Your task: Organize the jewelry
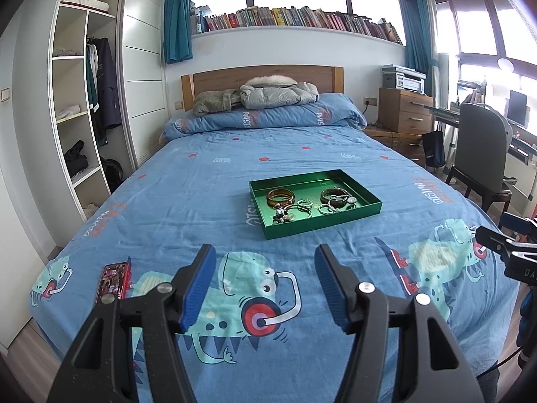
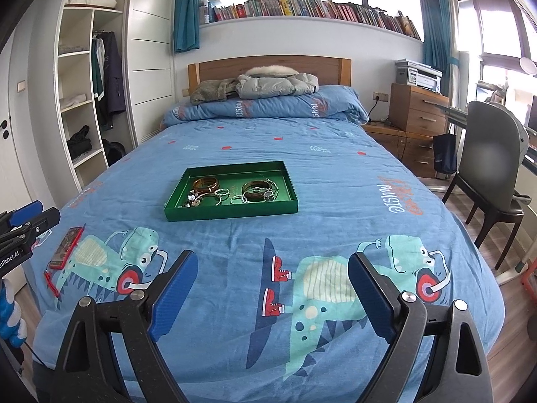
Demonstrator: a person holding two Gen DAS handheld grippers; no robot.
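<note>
Jewelry [image 1: 303, 203] heaped in green tray [image 1: 364, 213] mid-bed, blue bedspread [image 1: 201, 181] bare between it and me, my left gripper [image 1: 265, 283] and right gripper [image 2: 272, 290] both wide apart, empty, red phone [image 1: 112, 278] at bed's left edge, right view shows orange-legged stand [image 2: 528, 277] on floor.

The right tongs [image 2: 268, 288] hang over the near end of the bed [image 2: 335, 174], blue pads spread wide with nothing between them. Farther along the blue dinosaur bedspread sits a green tray [image 2: 231, 210], left of centre. Inside it lie two brown bangles [image 2: 205, 182] — one at the left, one at the right — with silver rings and chains tangled between and around them. A red phone [image 2: 66, 248] lies at the near left edge of the bed. The left tongs [image 2: 23, 225] show at the far left of the view.
</note>
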